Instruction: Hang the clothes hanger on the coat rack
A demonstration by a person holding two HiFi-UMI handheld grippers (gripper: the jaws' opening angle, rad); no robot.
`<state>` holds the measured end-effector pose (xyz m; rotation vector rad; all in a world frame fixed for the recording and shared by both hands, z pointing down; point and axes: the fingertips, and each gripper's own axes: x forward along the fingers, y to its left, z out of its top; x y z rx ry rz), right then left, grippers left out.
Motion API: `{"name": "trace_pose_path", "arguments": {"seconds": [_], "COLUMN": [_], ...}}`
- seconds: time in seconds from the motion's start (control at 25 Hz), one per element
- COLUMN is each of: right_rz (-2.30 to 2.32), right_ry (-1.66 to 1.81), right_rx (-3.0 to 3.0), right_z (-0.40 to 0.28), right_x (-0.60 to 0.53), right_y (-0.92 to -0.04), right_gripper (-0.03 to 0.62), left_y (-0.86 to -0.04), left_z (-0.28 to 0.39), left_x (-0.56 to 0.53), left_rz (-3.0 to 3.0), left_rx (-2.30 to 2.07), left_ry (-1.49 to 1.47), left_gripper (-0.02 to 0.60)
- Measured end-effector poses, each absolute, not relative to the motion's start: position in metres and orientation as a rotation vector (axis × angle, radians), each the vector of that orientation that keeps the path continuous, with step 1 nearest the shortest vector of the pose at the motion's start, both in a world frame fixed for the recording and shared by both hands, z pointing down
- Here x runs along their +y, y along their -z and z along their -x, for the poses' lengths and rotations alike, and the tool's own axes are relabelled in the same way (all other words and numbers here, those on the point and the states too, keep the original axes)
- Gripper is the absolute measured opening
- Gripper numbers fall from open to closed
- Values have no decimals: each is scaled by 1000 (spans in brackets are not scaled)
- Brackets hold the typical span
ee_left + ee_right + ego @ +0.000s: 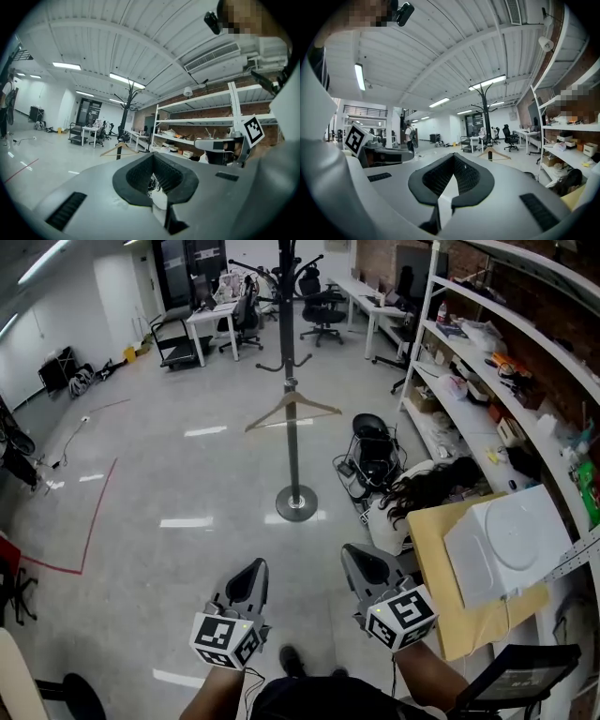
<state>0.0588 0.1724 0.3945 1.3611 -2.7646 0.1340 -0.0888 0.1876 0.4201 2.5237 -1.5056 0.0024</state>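
Note:
A wooden clothes hanger (292, 409) hangs on the dark coat rack (290, 343), partway up its pole, which stands on a round base (296, 503) across the floor ahead of me. Both gripper views show the hanger (119, 149) (493, 153) and the coat rack (126, 110) (486, 117) small and far off. My left gripper (255, 568) and right gripper (356, 554) are side by side low in the head view, well short of the rack. Each points level toward it. Both have their jaws together with nothing between them (154, 183) (451, 182).
Metal shelving (487, 362) full of small items runs along the right. A beige table (441, 549) with a white box (506, 540) is close on my right. A black stool and cables (373, 451) lie near the rack base. Desks and office chairs (323, 306) stand at the back.

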Motion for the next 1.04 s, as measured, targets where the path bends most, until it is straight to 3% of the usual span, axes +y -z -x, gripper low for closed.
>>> {"name": "trace_pose_path", "arguments": {"seconds": [0.4, 1.04], "right_rz": [-1326, -1405], "right_ry": [-180, -123], "right_rx": [-2792, -2776], "right_z": [-108, -79], "right_x": [222, 262], "right_y": [-402, -378], "right_gripper": [5, 5], "left_y": [-416, -397], "left_z": [28, 61], "left_x": [245, 289], "left_rz": [-2538, -2589], "left_rx": [-1502, -1472], "left_ry": [-50, 7], "left_gripper": [0, 0]}}
